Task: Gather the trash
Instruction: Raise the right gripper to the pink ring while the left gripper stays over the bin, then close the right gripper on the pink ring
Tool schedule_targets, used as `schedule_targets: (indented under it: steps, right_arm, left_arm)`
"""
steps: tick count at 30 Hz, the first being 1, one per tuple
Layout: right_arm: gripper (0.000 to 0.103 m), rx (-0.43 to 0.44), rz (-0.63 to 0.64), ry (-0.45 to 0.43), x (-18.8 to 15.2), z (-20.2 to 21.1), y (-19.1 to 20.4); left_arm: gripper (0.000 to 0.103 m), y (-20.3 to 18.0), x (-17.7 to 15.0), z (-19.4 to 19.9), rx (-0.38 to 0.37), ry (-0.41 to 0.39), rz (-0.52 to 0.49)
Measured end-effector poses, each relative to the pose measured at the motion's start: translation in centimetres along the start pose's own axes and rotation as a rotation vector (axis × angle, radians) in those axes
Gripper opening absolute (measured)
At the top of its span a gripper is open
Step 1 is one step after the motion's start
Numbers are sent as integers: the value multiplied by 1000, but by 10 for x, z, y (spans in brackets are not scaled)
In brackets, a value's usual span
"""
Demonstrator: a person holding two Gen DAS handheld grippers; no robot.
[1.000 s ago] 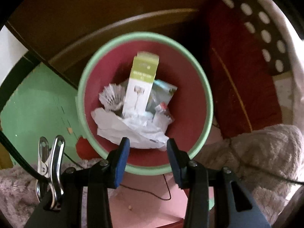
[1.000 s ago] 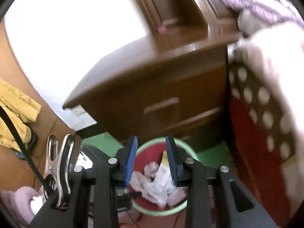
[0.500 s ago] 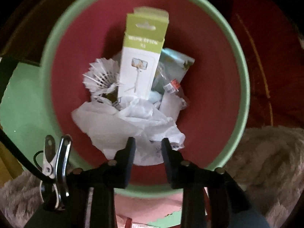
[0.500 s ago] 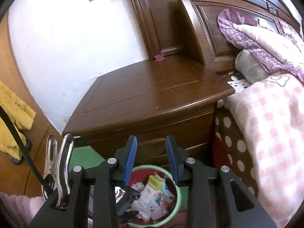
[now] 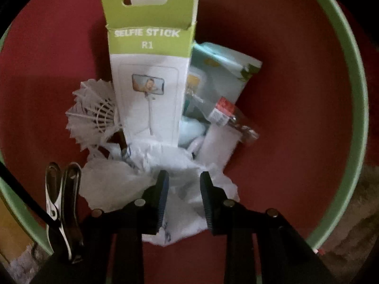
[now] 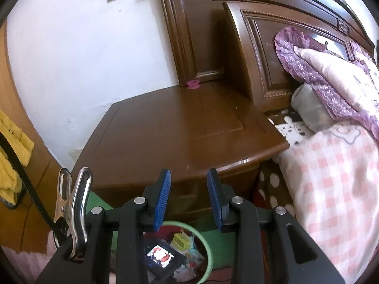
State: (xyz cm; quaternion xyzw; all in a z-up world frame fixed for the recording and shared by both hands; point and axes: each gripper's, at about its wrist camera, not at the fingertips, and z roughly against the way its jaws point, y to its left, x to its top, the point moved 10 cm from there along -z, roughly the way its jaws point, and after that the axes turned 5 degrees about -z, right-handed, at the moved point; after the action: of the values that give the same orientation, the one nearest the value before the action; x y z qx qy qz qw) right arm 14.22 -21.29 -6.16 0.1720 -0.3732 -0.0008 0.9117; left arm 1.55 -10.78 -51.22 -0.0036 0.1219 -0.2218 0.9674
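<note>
Crumpled white paper [image 5: 104,184] in bin [image 5: 350,99], directly under left gripper [image 5: 184,177]

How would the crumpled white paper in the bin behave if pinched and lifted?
The crumpled white paper looks thin and creased, so probably light and floppy. Its torn edges suggest it may rip. The tall green-and-white selfie stick box leans above it and might tip.

The left wrist view was dim and soft inside the bin [image 5: 350,90], the crumpled paper [image 5: 180,165] blurred, perhaps from motion. The right wrist view was bright with daylight on the wall [image 6: 90,66]; fisheye edges curved and darkened.
</note>
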Motion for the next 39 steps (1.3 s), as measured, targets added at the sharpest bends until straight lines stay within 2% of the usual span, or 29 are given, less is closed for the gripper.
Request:
schedule_targets:
  steps: [3, 10, 13, 15, 20, 22, 25, 27, 33, 35, 39]
  right_arm:
    - [33, -2, 1, -14, 15, -4, 0]
    - [33, -15, 24, -28, 51, -12, 2]
    - [33, -23, 52, -35, 70, -19, 6]
    - [40, -22, 61, -36, 81, -25, 7]
    - [42, -42, 104, -23, 112, -51, 10]
    - [43, -34, 120, 35, 124, -73, 12]
    - [44, -45, 114, 77, 138, -100, 14]
    - [52, -55, 113, 107, 146, -124, 16]
    - [53, -57, 139, 216, 152, -195, 20]
    - [53, -68, 184, 252, 152, -220, 23]
    - [54, -61, 179, 255, 165, -256, 25]
  left_arm:
    - [27, -2, 1, -13, 11, 9, -10]
    - [27, 4, 3, -32, -31, 62, 35]
    - [27, 7, 9, -33, -20, 60, 29]
    - [27, 8, 13, -35, 2, 53, 8]
    - [30, 1, 13, -34, 4, 65, 0]
    - [30, 1, 15, -34, 2, 76, -1]
    - [31, 0, 21, -35, -7, 95, 4]
    - [31, 0, 29, -40, -12, 116, 10]
    - [36, 5, 36, -40, -23, 132, 12]
    - [47, 2, 36, -40, -33, 136, 14]
    - [59, -5, 39, -38, -46, 139, 10]
